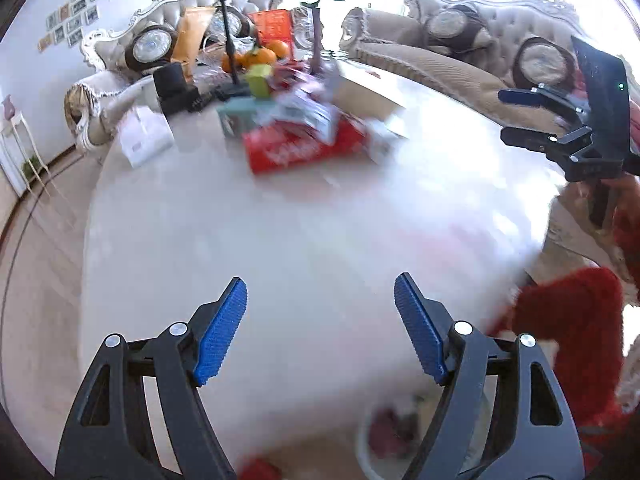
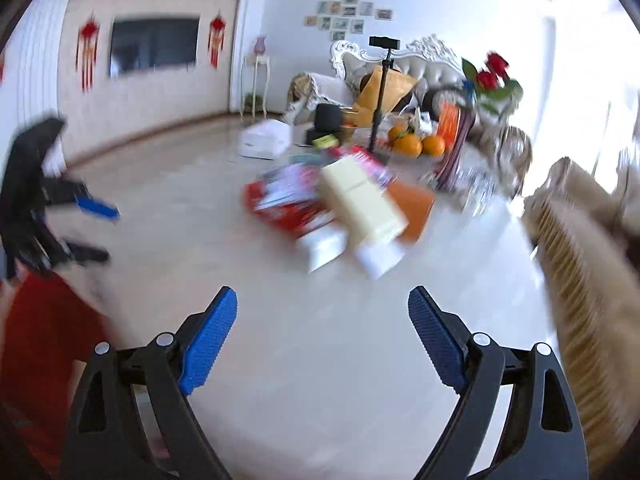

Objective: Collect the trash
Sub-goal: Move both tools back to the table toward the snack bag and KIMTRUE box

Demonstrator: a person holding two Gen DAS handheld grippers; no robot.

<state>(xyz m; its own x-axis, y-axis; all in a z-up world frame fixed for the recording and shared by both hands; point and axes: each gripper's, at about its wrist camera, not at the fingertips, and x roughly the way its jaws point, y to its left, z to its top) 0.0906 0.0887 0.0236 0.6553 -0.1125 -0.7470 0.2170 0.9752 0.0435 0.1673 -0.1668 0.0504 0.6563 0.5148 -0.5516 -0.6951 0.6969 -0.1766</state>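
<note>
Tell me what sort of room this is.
Most likely a home living room: an ornate sofa, a wall TV, framed photos, and a pale table with oranges.

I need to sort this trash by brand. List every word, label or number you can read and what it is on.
None can be read.
Flat red package on the pale tabletop: white lettering, blurred past reading.
Orange-red printed box behind the oranges: print too small.
White rectangular box: small mark, illegible.
Cream carton: no text visible.
</note>
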